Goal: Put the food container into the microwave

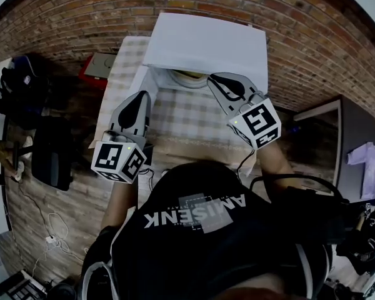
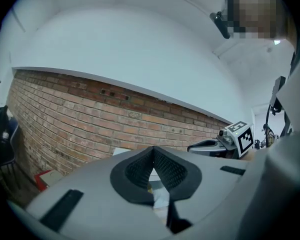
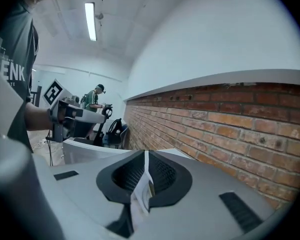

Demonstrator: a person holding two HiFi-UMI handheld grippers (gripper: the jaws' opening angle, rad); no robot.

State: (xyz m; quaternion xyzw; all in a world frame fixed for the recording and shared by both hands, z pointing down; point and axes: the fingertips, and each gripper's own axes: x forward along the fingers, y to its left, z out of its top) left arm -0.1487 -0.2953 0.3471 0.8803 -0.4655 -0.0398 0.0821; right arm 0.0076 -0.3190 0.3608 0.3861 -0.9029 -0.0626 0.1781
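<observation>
Grey ribbed pads on the right gripper (image 3: 146, 153) stand all but together, leaving only a hairline slit, and nothing is gripped between them. In the head view this gripper (image 1: 217, 80) is raised above the checked tablecloth (image 1: 187, 120), its tips just beside the front opening of the white microwave (image 1: 206, 42). The left gripper (image 2: 152, 150) is clenched too, its pads meeting at the tips on nothing. It hangs over the cloth's left side, near the microwave's left front edge, well apart from the right one. The food container (image 1: 189, 78), pale-rimmed with something yellowish in it, sits inside the microwave's opening under the white top, with only its front edge showing, touched by neither gripper. A brick wall (image 1: 312, 49) runs behind the microwave.
</observation>
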